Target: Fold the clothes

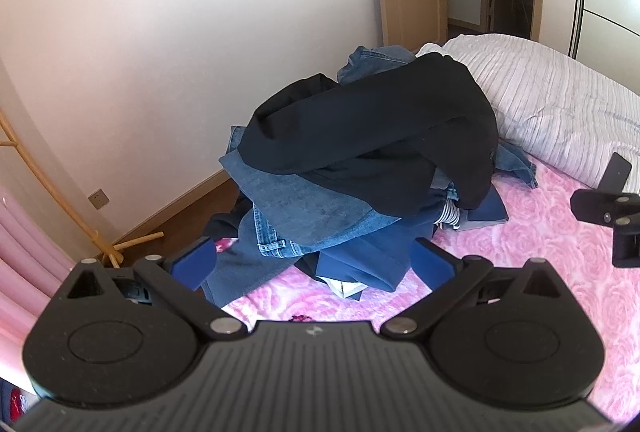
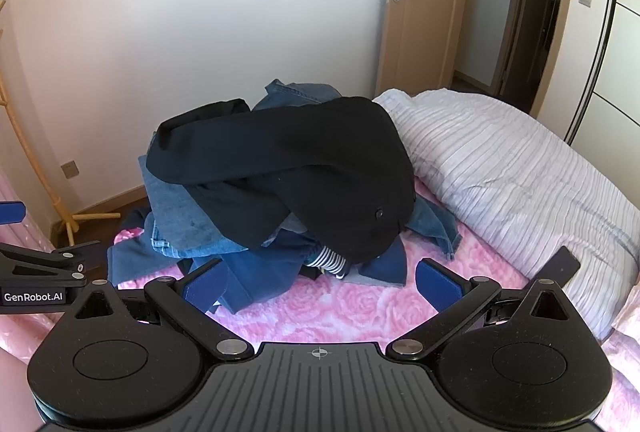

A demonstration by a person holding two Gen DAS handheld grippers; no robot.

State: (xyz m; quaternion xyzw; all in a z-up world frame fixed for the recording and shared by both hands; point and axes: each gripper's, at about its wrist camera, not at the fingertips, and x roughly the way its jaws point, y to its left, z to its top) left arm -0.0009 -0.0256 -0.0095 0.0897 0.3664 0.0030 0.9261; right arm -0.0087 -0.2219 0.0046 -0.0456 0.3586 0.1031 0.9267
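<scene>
Left wrist view: the left tool (image 1: 314, 264) is open and empty. The clothes pile (image 1: 360, 168) lies in mid frame on the bed (image 1: 540, 252) — soft and floppy, the black jacket (image 1: 372, 136) on top.

Right wrist view: the right tool (image 2: 320, 282) is open too. I would pinch the jacket's edge; the striped quilt (image 2: 500, 168) crowds the right — jeans (image 2: 180, 204) lie beneath.

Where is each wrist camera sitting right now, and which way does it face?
Left wrist: rides the left gripper, open, facing the clothes pile on the pink bedspread; right gripper at its right edge.
Right wrist: rides the right gripper, open, facing the same pile; left gripper at its left edge.
Shared: black jacket, jeans, striped quilt, door.
</scene>
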